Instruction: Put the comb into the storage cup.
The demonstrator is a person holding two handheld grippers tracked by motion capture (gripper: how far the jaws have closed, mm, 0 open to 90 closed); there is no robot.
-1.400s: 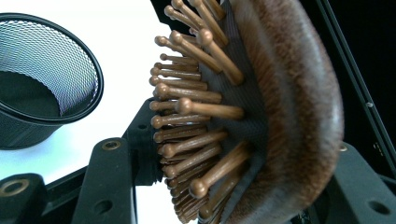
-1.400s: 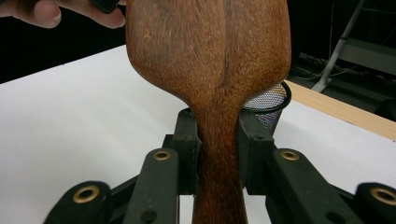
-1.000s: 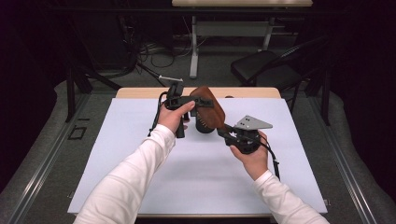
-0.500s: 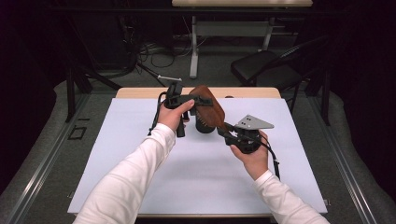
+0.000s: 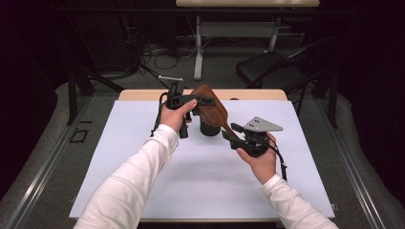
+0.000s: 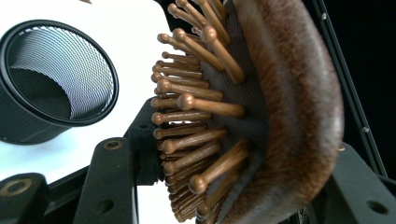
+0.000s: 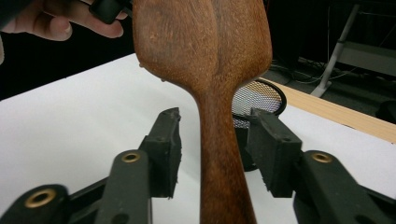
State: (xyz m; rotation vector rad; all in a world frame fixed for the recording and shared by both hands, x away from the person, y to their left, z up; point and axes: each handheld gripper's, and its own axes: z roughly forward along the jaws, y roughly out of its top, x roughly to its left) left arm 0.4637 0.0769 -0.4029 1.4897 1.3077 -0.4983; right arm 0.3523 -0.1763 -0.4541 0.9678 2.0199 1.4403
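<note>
A brown wooden hairbrush (image 5: 213,110) hangs in the air above the white table sheet (image 5: 143,157). My left gripper (image 5: 198,101) is shut on its head, and in the left gripper view the brush (image 6: 289,93) sits with its bristles between the jaws of that gripper (image 6: 233,163). My right gripper (image 5: 232,136) is open around the handle (image 7: 224,177). Its jaws have just been opening, and a gap shows on each side of the handle at that gripper (image 7: 215,123). A black mesh cup (image 5: 208,128) stands upright on the sheet under the brush.
The table's bare wooden strip (image 5: 258,94) runs along the far edge. Beyond it a dark chair (image 5: 272,71), a desk leg (image 5: 198,52) and loose cables (image 5: 157,55) stand on the floor. The sheet has free room on the near side and at the left.
The right gripper's jaws have spread away from the brush handle. Both hands and the brush have stayed where they were.
</note>
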